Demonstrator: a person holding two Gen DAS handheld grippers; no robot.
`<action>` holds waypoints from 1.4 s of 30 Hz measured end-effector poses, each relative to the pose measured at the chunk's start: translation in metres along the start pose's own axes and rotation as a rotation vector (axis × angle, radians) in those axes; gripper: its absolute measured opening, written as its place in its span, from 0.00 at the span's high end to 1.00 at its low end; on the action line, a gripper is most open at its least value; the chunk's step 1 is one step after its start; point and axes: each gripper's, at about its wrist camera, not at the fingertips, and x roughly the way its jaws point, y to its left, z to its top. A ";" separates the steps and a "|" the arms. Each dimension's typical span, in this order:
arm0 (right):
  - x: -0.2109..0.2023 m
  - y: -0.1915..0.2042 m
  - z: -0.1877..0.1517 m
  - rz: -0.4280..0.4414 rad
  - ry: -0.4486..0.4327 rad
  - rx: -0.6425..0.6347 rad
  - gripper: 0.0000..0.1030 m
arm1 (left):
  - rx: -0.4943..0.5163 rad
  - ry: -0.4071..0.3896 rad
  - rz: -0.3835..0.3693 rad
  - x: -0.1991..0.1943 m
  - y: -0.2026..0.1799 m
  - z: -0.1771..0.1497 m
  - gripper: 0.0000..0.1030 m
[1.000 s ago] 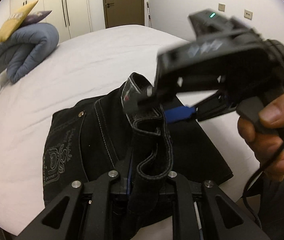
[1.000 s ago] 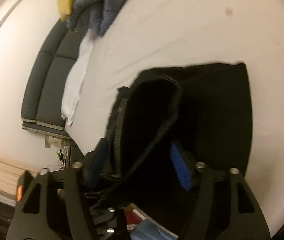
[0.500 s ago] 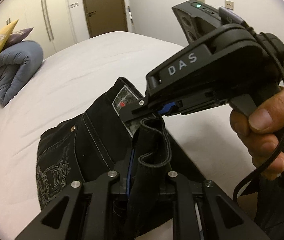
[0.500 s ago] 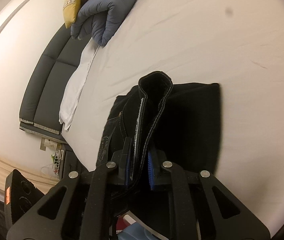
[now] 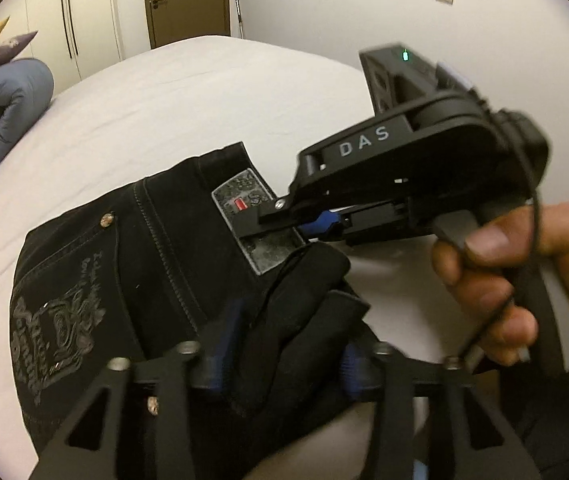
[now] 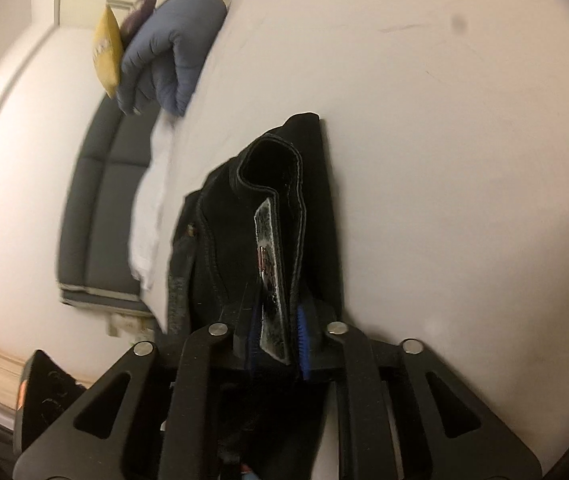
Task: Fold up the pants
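Black pants [image 5: 132,264] with an embroidered back pocket lie folded on the white bed [image 5: 188,92]. In the left wrist view my left gripper [image 5: 284,360] is open, its fingers spread around a bunched fold of the waistband. My right gripper [image 5: 304,220], held by a hand, is shut on the waistband at the grey label [image 5: 252,220]. In the right wrist view the right gripper [image 6: 278,340] clamps the label and waistband [image 6: 276,208], which stand up from the bed.
A rolled blue-grey duvet [image 5: 0,112] with a yellow cushion [image 6: 106,52] lies at the bed's far end. A grey sofa [image 6: 96,200] stands beside the bed. Wardrobe doors and a brown door [image 5: 184,0] are at the back.
My left gripper has opened and let go of the waistband fold. My right gripper shut on the waistband at the label and stays shut. The pants have settled flatter on the bed.
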 end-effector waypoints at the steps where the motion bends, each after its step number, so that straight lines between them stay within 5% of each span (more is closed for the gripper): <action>1: -0.004 -0.001 0.000 0.001 0.001 0.020 0.81 | -0.022 -0.010 -0.015 -0.011 0.006 -0.003 0.35; 6: -0.041 0.005 -0.003 -0.057 -0.093 0.035 0.79 | -0.109 -0.057 -0.031 -0.053 0.043 -0.014 0.30; 11: -0.059 0.062 -0.018 0.023 -0.107 -0.120 0.79 | -0.250 -0.067 -0.016 -0.066 0.100 -0.024 0.30; 15: -0.023 0.085 -0.036 -0.085 0.009 -0.215 0.79 | -0.312 -0.063 -0.013 -0.067 0.115 -0.017 0.34; 17: 0.004 0.069 -0.045 -0.289 0.086 -0.203 0.85 | -0.305 -0.065 0.003 -0.069 0.125 -0.010 0.38; 25: 0.009 0.055 -0.053 -0.287 0.008 -0.177 0.96 | -0.307 0.040 0.044 -0.015 0.174 0.024 0.47; 27: 0.007 0.052 -0.052 -0.289 0.007 -0.162 0.98 | -0.305 0.120 0.056 0.009 0.175 0.015 0.51; 31: 0.014 0.055 -0.053 -0.292 0.000 -0.151 1.00 | -0.270 0.110 0.119 0.002 0.153 -0.007 0.52; 42: -0.001 0.087 -0.055 -0.351 -0.043 -0.183 0.99 | -0.297 0.115 0.094 -0.027 0.125 -0.043 0.52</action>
